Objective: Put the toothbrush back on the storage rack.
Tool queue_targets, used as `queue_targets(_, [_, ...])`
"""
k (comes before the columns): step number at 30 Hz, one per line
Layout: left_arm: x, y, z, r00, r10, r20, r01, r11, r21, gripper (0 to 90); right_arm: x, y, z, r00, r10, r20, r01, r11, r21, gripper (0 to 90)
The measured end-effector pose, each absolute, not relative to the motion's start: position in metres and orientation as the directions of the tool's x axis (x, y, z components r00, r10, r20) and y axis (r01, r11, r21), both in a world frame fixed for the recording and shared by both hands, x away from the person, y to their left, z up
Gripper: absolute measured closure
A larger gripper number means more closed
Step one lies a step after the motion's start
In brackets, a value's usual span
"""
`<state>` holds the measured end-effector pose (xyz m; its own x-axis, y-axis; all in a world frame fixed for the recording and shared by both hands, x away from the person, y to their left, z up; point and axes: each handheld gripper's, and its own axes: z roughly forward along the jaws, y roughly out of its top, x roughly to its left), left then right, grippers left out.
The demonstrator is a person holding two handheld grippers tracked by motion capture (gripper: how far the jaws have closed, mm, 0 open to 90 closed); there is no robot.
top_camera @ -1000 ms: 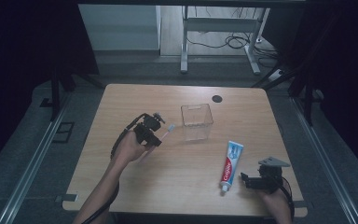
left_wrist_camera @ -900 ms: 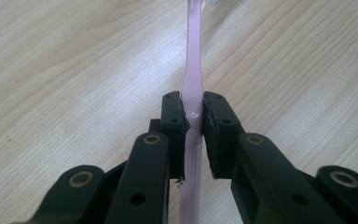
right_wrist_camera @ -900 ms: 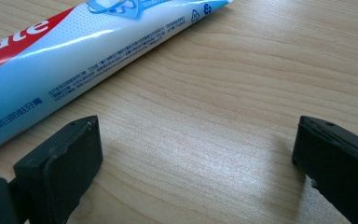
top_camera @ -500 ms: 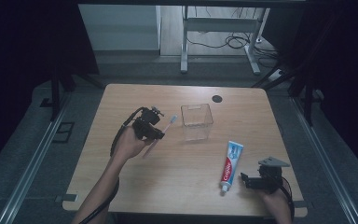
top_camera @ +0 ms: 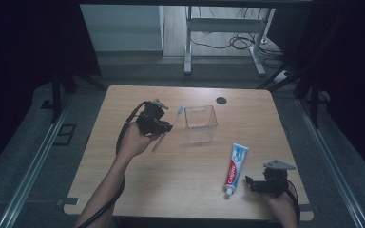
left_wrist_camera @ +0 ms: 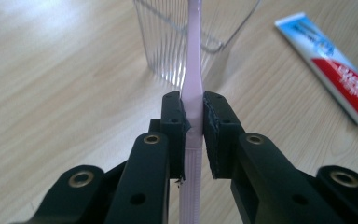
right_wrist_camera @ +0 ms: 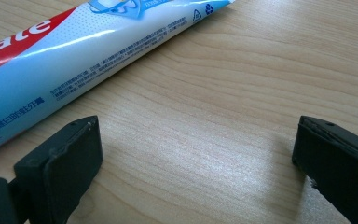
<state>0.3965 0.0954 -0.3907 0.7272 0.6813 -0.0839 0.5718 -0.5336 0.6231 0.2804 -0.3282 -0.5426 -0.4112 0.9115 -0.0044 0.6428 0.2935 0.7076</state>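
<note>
Dim room, pale wooden table [top_camera: 123, 190] under us. Pink plastic toothbrush [left_wrist_camera: 192, 93] pinched mid-handle between closed jaws of left gripper [top_camera: 153, 121], bristle head up toward clear square plastic container [top_camera: 201, 123]. Since a second ago we lift brush off table and swing it closer to container; drop-in looks likely next. Right gripper [top_camera: 266, 183] idle, jaws wide apart, nothing held, just beside red-white-blue toothpaste tube [top_camera: 236, 167]. Brush head cut off in left gripper view; small black disc [top_camera: 221, 100] unidentifiable.
</note>
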Motion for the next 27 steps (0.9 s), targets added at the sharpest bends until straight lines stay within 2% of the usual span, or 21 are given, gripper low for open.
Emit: queue_targets(27, [0.418, 0.066, -0.366, 0.723, 0.687, -0.069, 0.462, -0.406, 0.789, 79.2, 0.280, -0.328, -0.543, -0.417, 0.909, -0.005, 0.641, 0.298, 0.707, 1.0])
